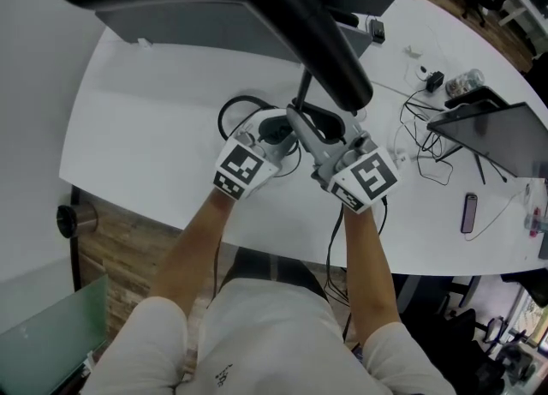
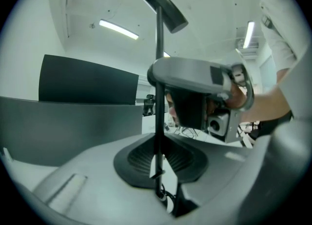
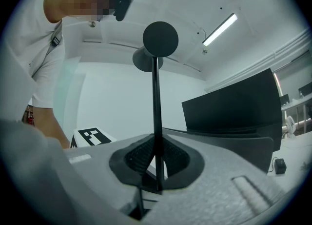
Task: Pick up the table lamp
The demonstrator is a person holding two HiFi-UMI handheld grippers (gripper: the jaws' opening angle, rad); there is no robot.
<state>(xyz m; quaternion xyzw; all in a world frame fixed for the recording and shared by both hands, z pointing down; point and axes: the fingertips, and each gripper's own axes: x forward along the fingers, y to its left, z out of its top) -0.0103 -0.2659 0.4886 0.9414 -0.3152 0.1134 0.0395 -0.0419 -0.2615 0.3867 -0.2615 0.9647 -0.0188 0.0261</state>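
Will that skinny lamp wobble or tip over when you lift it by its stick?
Probably top-heavy: the lamp has a big head above a thin pole, so it may sway. The pole looks stiff and smooth, so it might slide, though the left tongs and right tongs clamp it. The cord could tug.

You have a matt black table lamp [image 1: 330, 59] with a thin, smooth metal-looking stem [image 2: 158, 63] between pale grey matt plastic fingers [image 2: 73, 180] with ribbed black rubbery pads [image 2: 139, 159], above a smooth white surface [image 1: 145, 128] and wood-plank floor [image 1: 120, 239].
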